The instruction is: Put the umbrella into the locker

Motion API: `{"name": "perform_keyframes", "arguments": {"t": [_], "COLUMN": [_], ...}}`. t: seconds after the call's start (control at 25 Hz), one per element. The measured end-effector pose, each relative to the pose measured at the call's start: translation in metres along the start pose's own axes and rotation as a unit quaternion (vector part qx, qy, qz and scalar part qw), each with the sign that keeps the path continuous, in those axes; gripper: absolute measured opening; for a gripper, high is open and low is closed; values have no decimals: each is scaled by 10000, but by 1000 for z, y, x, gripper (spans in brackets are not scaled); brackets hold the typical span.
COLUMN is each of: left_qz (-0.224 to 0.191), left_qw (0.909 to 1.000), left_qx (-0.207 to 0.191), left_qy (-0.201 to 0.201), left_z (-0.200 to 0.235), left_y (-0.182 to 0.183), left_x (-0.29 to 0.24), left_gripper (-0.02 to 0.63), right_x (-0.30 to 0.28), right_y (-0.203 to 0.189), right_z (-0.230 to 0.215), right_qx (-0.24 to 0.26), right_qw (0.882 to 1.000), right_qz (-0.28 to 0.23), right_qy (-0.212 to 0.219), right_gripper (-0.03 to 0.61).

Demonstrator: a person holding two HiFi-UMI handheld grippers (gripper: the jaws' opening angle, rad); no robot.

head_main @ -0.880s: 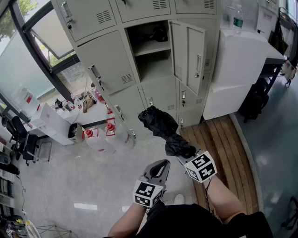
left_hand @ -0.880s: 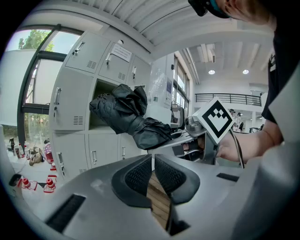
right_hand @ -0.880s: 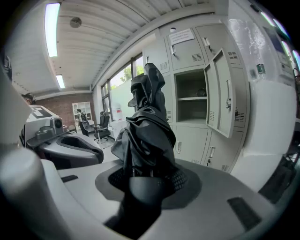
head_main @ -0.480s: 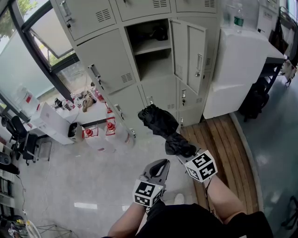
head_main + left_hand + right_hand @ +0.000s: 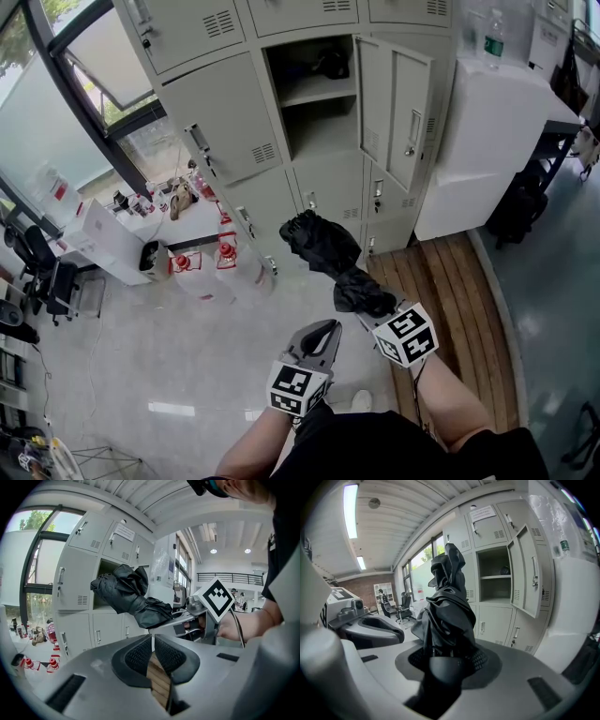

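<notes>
Right tongs [image 5: 367, 306] clamp a folded black umbrella [image 5: 322, 246], left tongs [image 5: 322, 335] pressed together, empty, beside them; best lead its tip into the open locker [image 5: 317, 120] ahead, clear of the door [image 5: 397, 111] at its right.

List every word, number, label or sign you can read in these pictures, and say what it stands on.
No text can be read.
Notice on a top locker door: print too small to read.
Bottle label: too small to read.
Left cube and right cube: black-and-white marker patterns, no letters.
</notes>
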State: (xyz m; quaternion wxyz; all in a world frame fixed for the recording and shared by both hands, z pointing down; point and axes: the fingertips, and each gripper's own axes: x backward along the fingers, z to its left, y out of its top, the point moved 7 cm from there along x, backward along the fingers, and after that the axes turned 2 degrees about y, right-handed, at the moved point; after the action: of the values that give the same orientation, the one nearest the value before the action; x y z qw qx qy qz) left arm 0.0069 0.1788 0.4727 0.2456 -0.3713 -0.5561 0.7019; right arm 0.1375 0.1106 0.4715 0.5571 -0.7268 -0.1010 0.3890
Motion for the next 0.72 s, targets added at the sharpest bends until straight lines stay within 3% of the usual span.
{"name": "perform_keyframes", "arguments": {"t": [0.72], "left_qz": [33], "left_qw": [9999], "left_qx": [45], "left_qy": [123], "left_z": [67], "left_y": [6], "left_x": [10], "left_gripper": [29], "right_x": [-64], "right_y": [31], "right_z": [13], "right_qx": [-4], "right_qw": [9999], "right_qz": [76], "right_qy": [147], "right_gripper": [206]}}
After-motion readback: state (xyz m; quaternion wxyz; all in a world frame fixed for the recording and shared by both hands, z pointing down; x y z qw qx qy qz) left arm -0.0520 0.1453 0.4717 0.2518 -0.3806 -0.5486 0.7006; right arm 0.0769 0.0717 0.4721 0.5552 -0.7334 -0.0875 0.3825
